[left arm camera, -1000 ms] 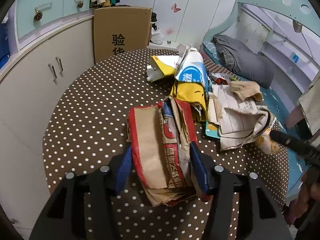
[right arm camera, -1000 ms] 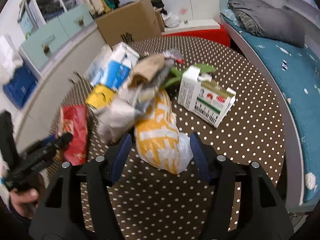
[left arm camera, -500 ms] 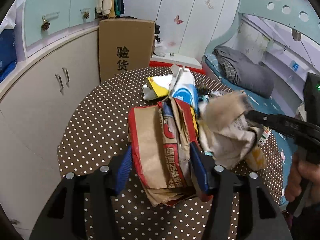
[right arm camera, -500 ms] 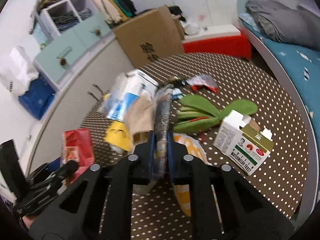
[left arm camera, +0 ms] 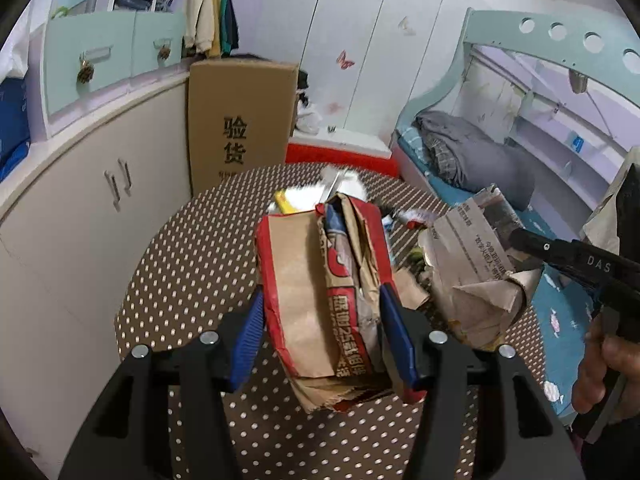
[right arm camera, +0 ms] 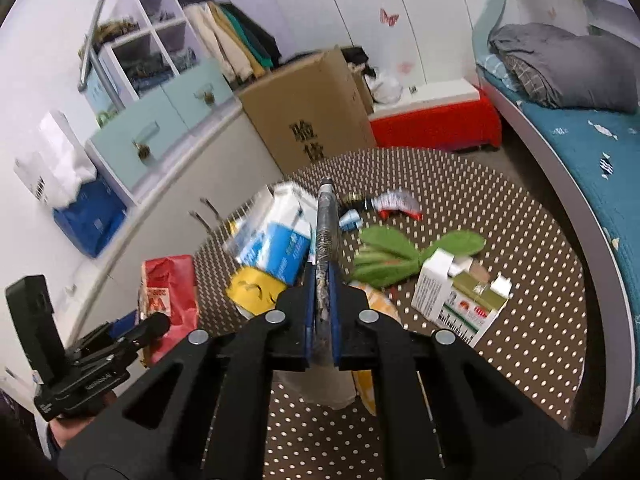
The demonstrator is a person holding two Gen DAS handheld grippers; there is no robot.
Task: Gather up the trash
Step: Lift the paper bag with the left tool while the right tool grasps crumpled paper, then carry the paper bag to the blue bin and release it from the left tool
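My left gripper point(left arm camera: 324, 332) is shut on a crumpled red and brown paper bag point(left arm camera: 320, 300), held above the brown polka-dot round table point(left arm camera: 192, 268). My right gripper point(right arm camera: 322, 304) is shut on a flattened crumpled paper wad point(right arm camera: 326, 232), lifted over the table; the wad also shows in the left wrist view point(left arm camera: 468, 272), hanging from the right gripper's fingers point(left arm camera: 560, 252). On the table lie a blue and white carton point(right arm camera: 276, 244), a yellow bag point(right arm camera: 250, 292), green fabric leaves point(right arm camera: 392, 256), a white and green box point(right arm camera: 460, 300) and a small red and white wrapper point(right arm camera: 396, 202).
A tall cardboard box point(left arm camera: 240, 120) stands behind the table. White curved cabinets point(left arm camera: 80, 184) run along the left. A bed with a blue sheet and grey blanket point(right arm camera: 560, 68) is on the right. A red step point(right arm camera: 432, 120) lies beyond the table.
My right gripper closed on the paper wad and lifted it off the pile. My left gripper rose with the paper bag still held.
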